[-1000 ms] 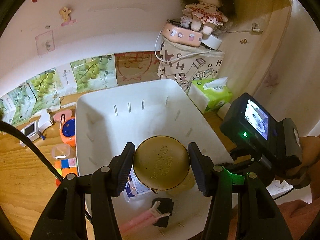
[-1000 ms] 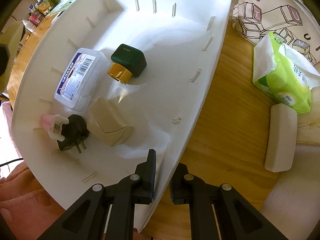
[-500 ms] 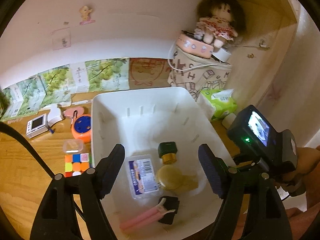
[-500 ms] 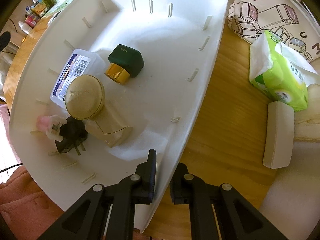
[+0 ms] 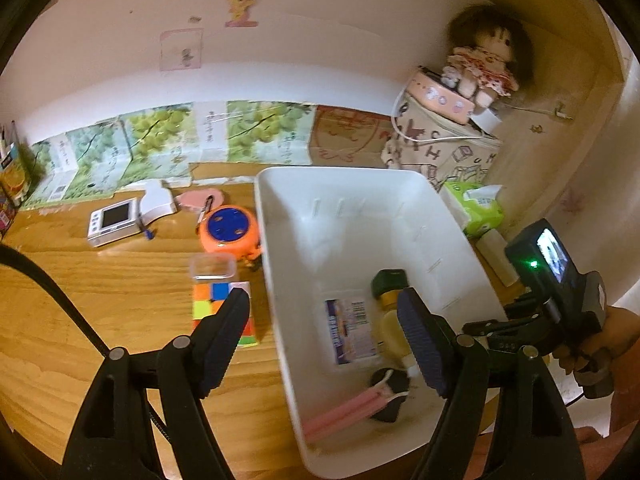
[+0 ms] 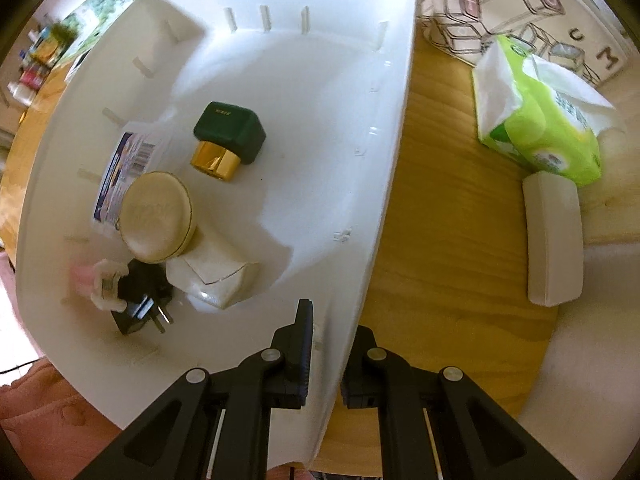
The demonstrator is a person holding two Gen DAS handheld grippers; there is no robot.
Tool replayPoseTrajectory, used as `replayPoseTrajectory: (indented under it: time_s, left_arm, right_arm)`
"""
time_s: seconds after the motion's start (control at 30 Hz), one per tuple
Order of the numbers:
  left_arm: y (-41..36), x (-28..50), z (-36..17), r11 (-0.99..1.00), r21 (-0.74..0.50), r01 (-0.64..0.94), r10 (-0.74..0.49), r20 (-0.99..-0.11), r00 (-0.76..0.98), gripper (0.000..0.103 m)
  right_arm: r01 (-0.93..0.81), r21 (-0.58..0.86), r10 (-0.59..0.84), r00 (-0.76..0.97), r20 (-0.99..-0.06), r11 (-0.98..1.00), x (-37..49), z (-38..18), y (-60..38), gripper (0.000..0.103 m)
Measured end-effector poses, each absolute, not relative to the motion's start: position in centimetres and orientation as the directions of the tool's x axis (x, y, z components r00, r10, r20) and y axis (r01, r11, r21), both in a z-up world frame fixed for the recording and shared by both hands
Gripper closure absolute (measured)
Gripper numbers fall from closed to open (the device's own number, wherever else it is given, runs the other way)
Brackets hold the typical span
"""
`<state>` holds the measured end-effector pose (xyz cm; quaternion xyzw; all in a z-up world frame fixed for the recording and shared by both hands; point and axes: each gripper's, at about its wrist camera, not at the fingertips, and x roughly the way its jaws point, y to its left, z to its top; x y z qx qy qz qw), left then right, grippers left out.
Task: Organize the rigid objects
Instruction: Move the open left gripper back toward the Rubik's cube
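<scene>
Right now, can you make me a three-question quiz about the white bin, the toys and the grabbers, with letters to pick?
1. Where is the puzzle cube?
A. in the white bin
B. on the table beside it
C. on the doll

2. What colour is the bottle cap?
A. green
B. red
C. blue

3. What is the right gripper doing?
A. hanging open
B. holding tissues
C. pinching the bin's rim

Answers: 1 B, it lies on wood left of the bin. 2 A, dark green above gold. 3 C, the wall sits between its fingers.
</scene>
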<state>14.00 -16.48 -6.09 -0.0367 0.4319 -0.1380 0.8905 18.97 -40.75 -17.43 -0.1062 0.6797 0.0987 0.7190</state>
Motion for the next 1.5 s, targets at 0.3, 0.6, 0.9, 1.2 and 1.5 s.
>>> replayPoseTrajectory:
  time_s: [0.3, 0.6, 0.9, 1.2, 1.5]
  left_arm:
    - [-12.3, 14.7, -6.1, 0.968, -0.169, 0.187, -0.247, -0.782, 0.571, 0.024]
    - [-9.1, 15.7, -6.1, 0.96, -0.131, 0.247, -0.247, -0.811, 0.53, 0.024]
    - [-7.9, 17.1, -7.6, 0.918, -0.075, 0.389, -0.254, -0.864, 0.434, 0.022]
    - [-8.8, 18.5, -10.0, 0.82, -0.05, 0.57, -0.278, -0.905, 0.322, 0.019]
    - [-10.1, 19.6, -12.7, 0.775, -0.089, 0.626, -0.293, -0.928, 0.231, 0.019]
  right_arm:
    - [-0.148, -0.025, -0.017, 0.056, -0.998, 0.989, 19.4, -17.3, -42.3, 0.092]
    - [-0.023, -0.04, -0.039, 0.068, -0.997, 0.999, 19.9, -17.3, -43.8, 0.09]
    - [0.067, -0.058, -0.063, 0.08, -0.995, 0.996, 20.4, -17.1, -45.1, 0.089]
    - [0.122, -0.086, -0.097, 0.085, -0.992, 0.989, 19.7, -17.1, -44.3, 0.088]
    - [0.162, -0.11, -0.126, 0.092, -0.988, 0.981, 19.4, -16.9, -44.0, 0.086]
